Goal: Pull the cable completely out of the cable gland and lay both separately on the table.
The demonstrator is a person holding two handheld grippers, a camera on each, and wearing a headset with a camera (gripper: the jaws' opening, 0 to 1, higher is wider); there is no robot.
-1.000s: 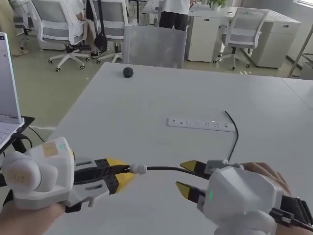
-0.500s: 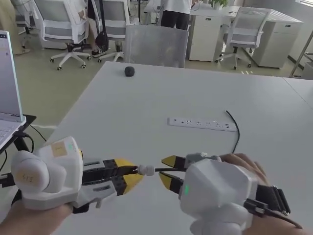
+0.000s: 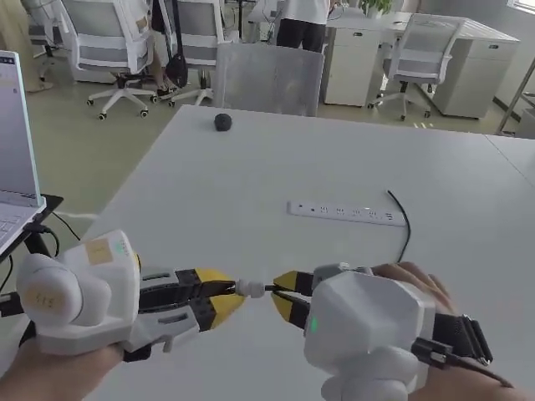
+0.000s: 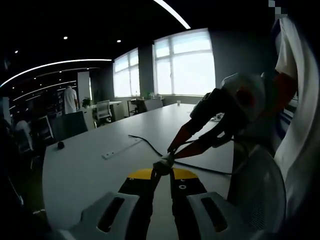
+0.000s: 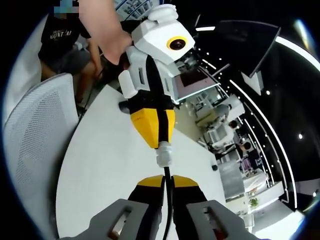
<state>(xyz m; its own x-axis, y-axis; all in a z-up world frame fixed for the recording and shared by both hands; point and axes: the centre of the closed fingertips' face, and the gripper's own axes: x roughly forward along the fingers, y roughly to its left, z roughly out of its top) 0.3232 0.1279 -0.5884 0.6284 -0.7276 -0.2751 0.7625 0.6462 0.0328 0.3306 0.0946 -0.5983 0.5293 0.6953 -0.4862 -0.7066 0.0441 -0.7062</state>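
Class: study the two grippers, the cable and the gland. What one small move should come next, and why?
Probably draw the right gripper straight away from the left gripper, along the cable's line. The left looks shut on the white cable gland, the right looks shut on the black cable just beside it, and the cable is not yet out of the gland.

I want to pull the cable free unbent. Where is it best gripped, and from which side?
Grip the black cable just beyond the white cable gland, coming from the end opposite the left gripper: it leaves the gland straight there.
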